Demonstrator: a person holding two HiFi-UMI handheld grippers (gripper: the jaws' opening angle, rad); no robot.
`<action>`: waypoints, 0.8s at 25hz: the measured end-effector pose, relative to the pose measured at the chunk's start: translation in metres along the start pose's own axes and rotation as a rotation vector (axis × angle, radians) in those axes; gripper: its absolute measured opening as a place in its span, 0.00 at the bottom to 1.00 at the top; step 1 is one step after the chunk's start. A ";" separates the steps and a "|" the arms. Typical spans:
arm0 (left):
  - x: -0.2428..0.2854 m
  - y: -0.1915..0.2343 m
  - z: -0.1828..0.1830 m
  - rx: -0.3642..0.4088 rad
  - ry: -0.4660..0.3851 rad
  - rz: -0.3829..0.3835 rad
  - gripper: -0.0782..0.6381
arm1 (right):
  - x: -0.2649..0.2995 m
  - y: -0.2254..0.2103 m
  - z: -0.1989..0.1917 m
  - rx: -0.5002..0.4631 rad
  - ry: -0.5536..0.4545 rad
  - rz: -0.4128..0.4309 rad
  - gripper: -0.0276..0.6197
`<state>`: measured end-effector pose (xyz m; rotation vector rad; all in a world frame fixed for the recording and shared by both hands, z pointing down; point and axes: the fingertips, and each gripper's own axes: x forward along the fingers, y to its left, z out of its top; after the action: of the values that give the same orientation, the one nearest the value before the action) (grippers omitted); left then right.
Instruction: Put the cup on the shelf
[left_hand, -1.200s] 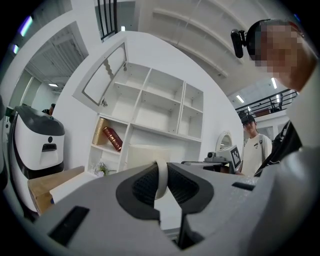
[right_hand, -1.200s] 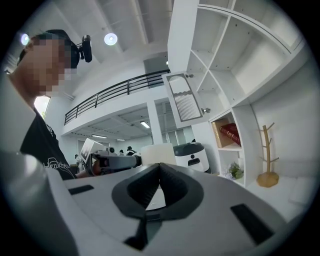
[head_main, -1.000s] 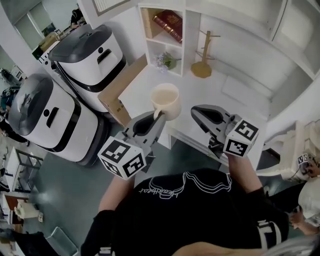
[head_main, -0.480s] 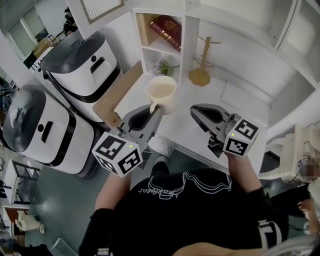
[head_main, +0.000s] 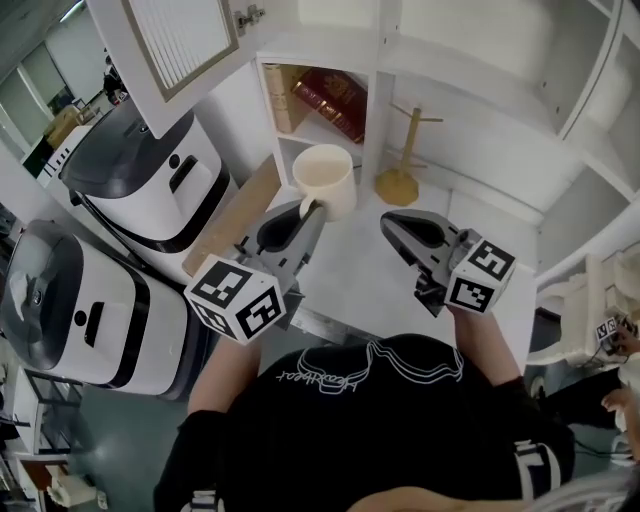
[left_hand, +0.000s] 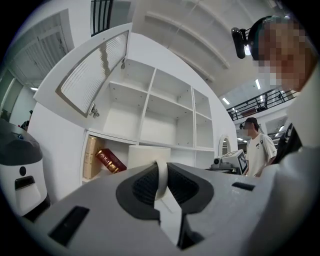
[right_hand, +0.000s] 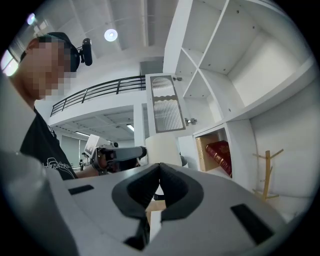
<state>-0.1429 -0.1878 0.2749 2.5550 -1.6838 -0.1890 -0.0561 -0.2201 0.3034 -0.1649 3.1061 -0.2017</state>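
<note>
A cream cup hangs in the air in front of the white shelf unit, level with its lower cubbies. My left gripper is shut on the cup's handle, and the cup's body rises just beyond the jaws. My right gripper hovers to the right of the cup, apart from it, jaws shut with nothing between them. In the right gripper view the cup and the left gripper show past the shut jaws.
A red book leans in the lower left cubby beside tan books. A wooden mug tree stands on the white counter. An open cabinet door juts out upper left. Two white appliances and a cardboard box stand left.
The left gripper has carried the cup up and farther toward the shelf. The right gripper has kept its place, still shut.
</note>
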 end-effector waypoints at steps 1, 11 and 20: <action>0.005 0.008 0.005 0.003 -0.003 -0.009 0.17 | 0.005 -0.004 0.003 -0.003 -0.003 -0.010 0.05; 0.053 0.065 0.062 0.069 -0.046 -0.121 0.17 | 0.037 -0.041 0.018 -0.025 -0.034 -0.119 0.05; 0.101 0.107 0.099 0.060 -0.075 -0.201 0.17 | 0.042 -0.067 0.016 -0.029 -0.050 -0.222 0.05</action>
<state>-0.2148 -0.3220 0.1846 2.7945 -1.4744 -0.2520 -0.0905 -0.2923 0.2954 -0.5082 3.0374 -0.1540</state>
